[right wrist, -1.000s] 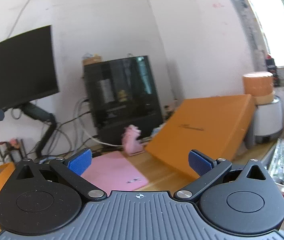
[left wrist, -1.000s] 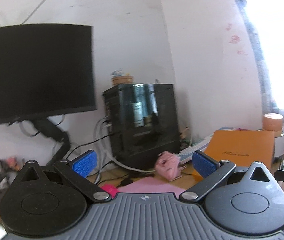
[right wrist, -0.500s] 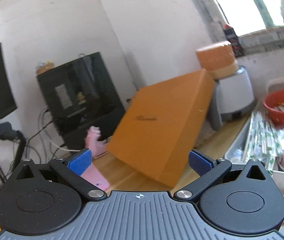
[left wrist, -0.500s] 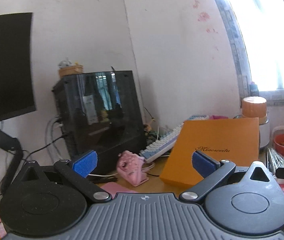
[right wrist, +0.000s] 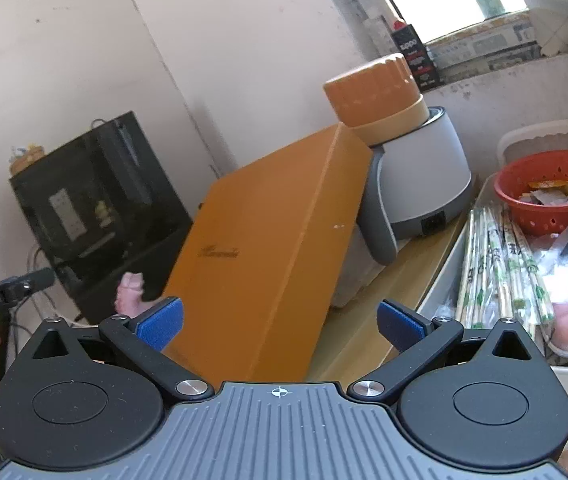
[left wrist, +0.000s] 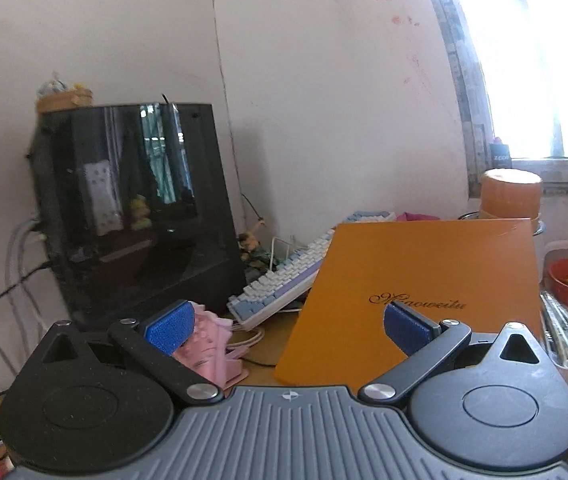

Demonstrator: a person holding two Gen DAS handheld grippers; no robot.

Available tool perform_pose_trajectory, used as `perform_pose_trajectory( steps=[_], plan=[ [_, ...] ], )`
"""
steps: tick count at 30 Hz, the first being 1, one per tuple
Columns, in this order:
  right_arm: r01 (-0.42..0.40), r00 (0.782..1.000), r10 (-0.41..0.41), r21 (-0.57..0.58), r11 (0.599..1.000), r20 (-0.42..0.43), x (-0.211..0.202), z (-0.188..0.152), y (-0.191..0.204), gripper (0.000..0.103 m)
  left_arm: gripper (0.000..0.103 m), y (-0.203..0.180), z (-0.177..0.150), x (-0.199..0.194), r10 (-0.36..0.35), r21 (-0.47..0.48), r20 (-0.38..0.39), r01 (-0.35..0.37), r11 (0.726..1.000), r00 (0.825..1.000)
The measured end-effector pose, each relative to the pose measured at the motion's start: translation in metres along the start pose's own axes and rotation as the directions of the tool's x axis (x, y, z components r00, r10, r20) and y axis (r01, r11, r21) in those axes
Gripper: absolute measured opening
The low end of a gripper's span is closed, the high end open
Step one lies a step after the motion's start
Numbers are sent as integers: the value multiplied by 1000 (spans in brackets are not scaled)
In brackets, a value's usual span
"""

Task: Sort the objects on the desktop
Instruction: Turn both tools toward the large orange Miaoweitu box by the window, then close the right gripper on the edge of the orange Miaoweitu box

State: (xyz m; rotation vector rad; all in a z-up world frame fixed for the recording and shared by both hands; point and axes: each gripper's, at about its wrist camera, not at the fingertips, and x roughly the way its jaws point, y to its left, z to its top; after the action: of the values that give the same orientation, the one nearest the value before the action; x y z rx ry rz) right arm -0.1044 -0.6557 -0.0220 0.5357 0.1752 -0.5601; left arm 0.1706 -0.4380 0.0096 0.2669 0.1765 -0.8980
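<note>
An orange flat box (left wrist: 416, 300) leans tilted on the desk, also in the right wrist view (right wrist: 268, 248). My left gripper (left wrist: 288, 330) is open and empty, facing the box from close by. My right gripper (right wrist: 280, 322) is open and empty, its blue pads either side of the box's near corner, not touching it. A pink figure (left wrist: 208, 346) stands left of the box, partly behind my left finger; it also shows in the right wrist view (right wrist: 130, 292). A white and blue keyboard (left wrist: 284, 280) leans behind the box.
A black glass computer case (left wrist: 132, 208) stands at the back left. A grey appliance with an orange lid (right wrist: 404, 152) stands behind the box. A white tray (right wrist: 444, 280) at the right holds chopsticks (right wrist: 500, 264) and a red basket (right wrist: 544, 192).
Both grippers have swung to the right and moved closer to the orange box. The monitor has left the left view. Both grippers stay open.
</note>
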Motion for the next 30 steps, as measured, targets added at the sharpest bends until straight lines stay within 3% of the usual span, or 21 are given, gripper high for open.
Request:
perform_pose_trajectory(
  steps=[7,14,19,26,30],
  plan=[
    [14,1000,-14,29,999,-3,32,8,-12,103,103,10,0,69,-67,-15,-54,66,998,996],
    [13,999,-10,88,996,-39,64,9,-24,103,103,13,-3,127,-149,33,-104,153,988,983],
    [7,999,-3,87,996,-49,78,9,-25,103,103,21,-8,158,-213,19,-123,216,976,969],
    [-16,997,22,85,996,-77,91,6,-27,94,103,34,-18,189,-312,-55,-171,307,950,934],
    [-41,995,49,92,995,-90,95,6,-27,91,103,43,-23,208,-406,-131,-168,388,912,898]
  ],
)
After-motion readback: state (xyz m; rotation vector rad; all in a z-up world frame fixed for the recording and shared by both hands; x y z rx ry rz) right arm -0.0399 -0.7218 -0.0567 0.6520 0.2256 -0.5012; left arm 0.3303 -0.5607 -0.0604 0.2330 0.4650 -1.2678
